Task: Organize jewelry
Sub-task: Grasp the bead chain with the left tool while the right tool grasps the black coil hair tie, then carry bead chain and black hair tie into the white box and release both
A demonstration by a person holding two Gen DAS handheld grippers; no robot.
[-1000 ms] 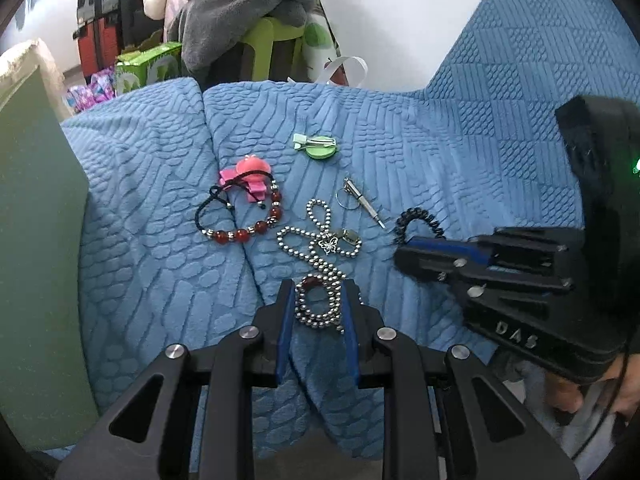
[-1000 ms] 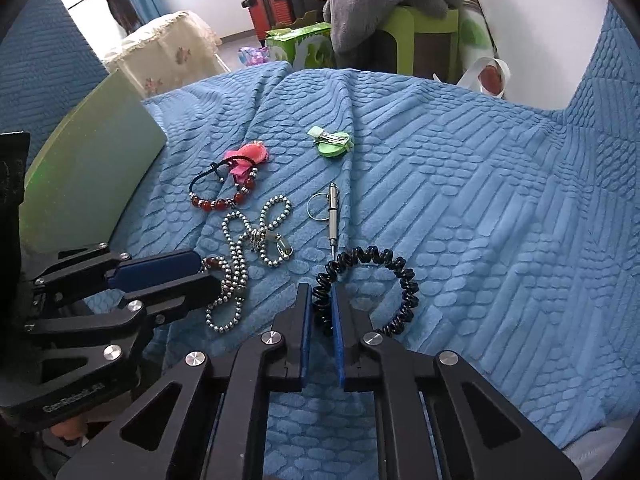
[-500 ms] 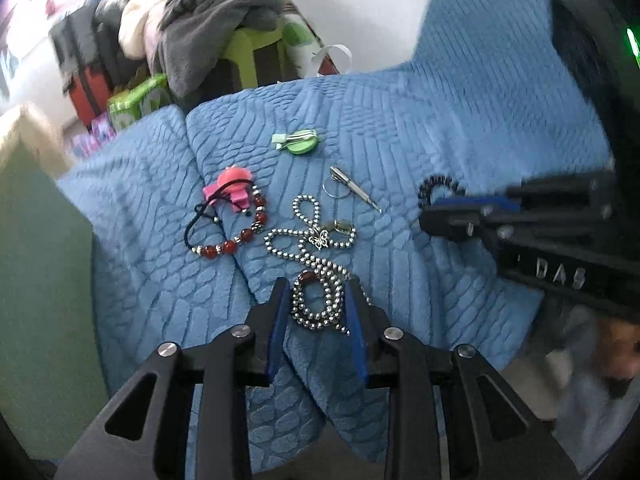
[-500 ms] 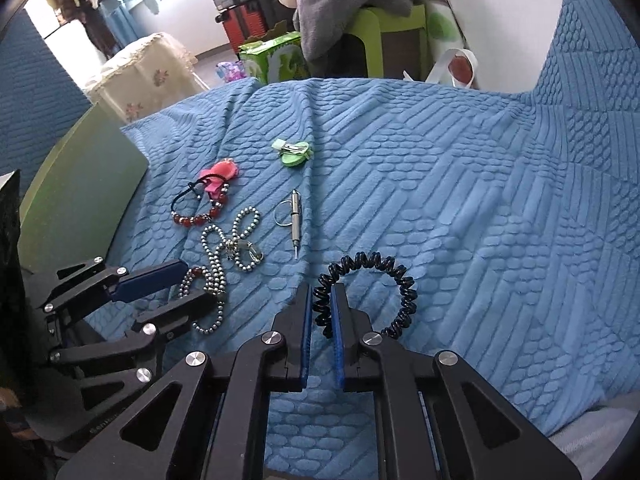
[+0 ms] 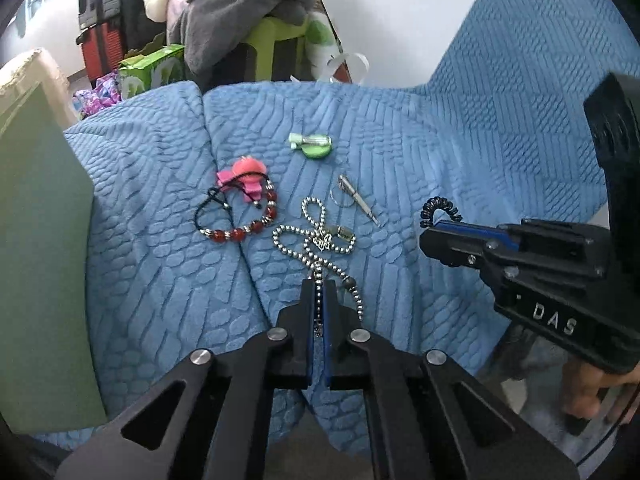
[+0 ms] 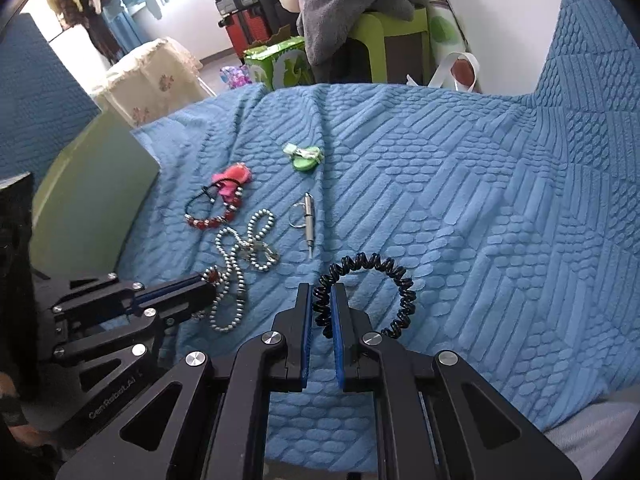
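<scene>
Tongs of the left hand [image 5: 319,286] sit pinched on the silver bead necklace [image 5: 316,240] at lower centre of the left view. Right tongs [image 6: 321,294] grip the black coil bracelet [image 6: 376,292], low centre in the right view. Red bead bracelet [image 5: 244,216], pink charm [image 5: 246,176], green clip [image 5: 314,145] and small keyring screwdriver [image 5: 358,199] lie mid-frame on the blue sofa cover [image 5: 400,140].

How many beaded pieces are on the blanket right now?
2: the silver bead chain, its near end clamped in the left gripper, and the red bead bracelet beside it, overlapping the pink clip.
</scene>
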